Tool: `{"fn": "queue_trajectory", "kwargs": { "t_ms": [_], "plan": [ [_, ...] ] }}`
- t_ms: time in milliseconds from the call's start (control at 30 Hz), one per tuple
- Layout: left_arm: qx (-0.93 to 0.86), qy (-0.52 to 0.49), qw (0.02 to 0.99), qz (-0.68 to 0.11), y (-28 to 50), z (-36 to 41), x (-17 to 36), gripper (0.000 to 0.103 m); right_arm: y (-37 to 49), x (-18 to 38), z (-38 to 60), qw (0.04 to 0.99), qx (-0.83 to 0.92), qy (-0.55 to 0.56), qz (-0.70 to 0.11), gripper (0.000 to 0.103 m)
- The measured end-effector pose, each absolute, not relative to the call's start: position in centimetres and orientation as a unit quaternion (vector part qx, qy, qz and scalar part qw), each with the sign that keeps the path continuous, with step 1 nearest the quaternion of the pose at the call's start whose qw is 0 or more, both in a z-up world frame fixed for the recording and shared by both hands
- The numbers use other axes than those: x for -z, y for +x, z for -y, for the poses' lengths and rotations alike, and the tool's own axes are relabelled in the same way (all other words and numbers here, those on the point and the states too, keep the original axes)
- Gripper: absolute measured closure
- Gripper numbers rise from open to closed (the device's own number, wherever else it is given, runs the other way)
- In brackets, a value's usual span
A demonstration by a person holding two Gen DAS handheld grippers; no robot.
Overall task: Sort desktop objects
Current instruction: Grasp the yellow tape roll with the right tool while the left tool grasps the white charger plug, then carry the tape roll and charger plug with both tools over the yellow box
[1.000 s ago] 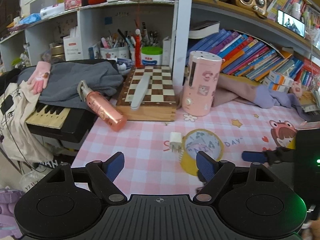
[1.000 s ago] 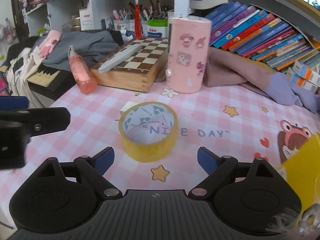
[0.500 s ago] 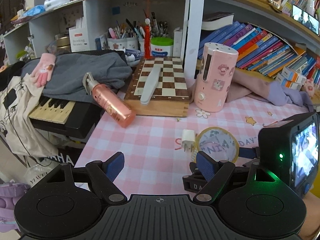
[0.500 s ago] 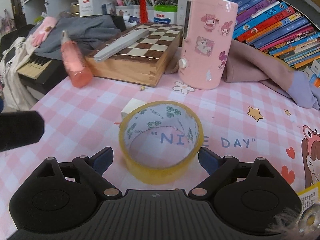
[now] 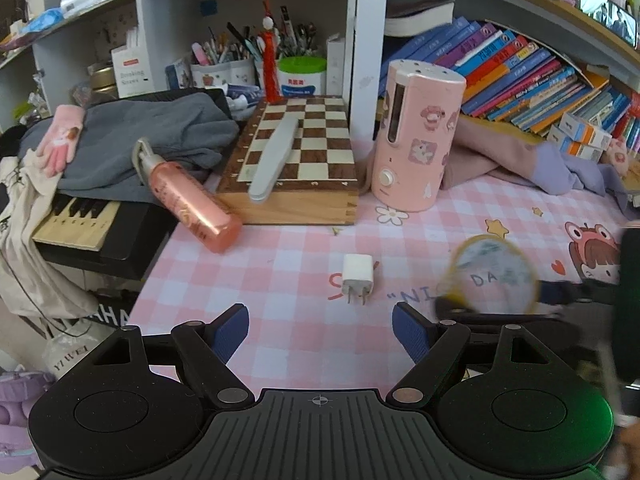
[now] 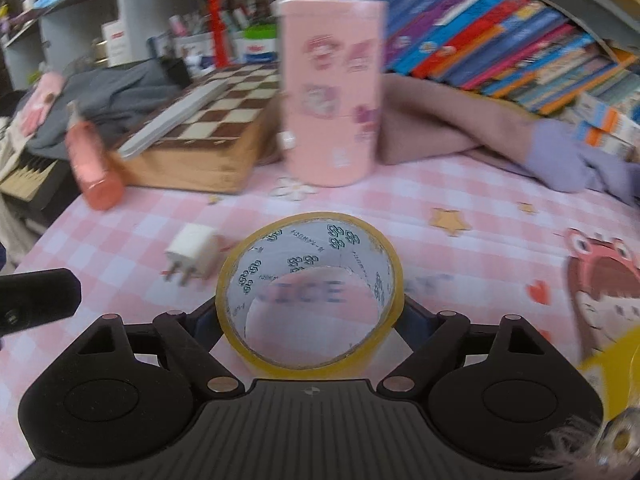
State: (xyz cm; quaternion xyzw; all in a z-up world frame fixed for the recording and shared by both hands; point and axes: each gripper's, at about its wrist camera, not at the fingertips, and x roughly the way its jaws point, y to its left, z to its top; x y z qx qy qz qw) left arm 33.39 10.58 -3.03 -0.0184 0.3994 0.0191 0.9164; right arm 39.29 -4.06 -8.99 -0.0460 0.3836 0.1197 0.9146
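- The pink checked desk mat (image 5: 304, 280) carries the clutter: a wooden chessboard box (image 5: 292, 168) at the back, with a pink cylindrical appliance (image 5: 416, 140) standing upright just beside it.
- The roll of yellow tape (image 6: 308, 292) lies flat on the mat with its hole upward, between the fingers of the right gripper (image 6: 308, 320), whose jaws are closing around it. Whether the pads already press on its sides cannot be told.
- The left gripper (image 5: 320, 328) hangs wide open with nothing in it, above bare mat.
- A small white charger plug (image 5: 358, 278) lies just ahead of the left gripper, near the tape.
- For a sound grip, the right gripper should probably squeeze across the roll's full width, level and centred, before lifting, so the roll does not tip out.
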Motion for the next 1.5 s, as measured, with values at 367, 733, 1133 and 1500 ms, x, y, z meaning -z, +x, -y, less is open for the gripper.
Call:
{"fn": "queue_trajectory", "kwargs": {
  "t_ms": [367, 733, 1133, 1500],
  "plan": [
    [0.000, 0.015, 0.917, -0.398, 36.9, -8.5, 5.9, 0.030, 37.8, 7.6, 8.7, 0.921, -0.074, -0.043, -0.380, 0.018],
    [0.004, -0.013, 0.912, -0.410, 40.0, -9.0, 7.6, 0.049, 37.1, 7.1, 9.2, 0.920, -0.086, -0.041, -0.381, 0.018],
    [0.024, 0.042, 0.909, -0.414, 41.1, -7.3, 9.2, 0.078, 35.9, 7.1, 9.1, 0.918, -0.088, -0.052, -0.384, 0.018],
    [0.052, -0.024, 0.931, -0.361, 35.0, -9.4, 3.4, 0.078, 33.5, 5.3, 8.9, 0.928, -0.082, -0.056, -0.358, 0.018]
  ]
}}
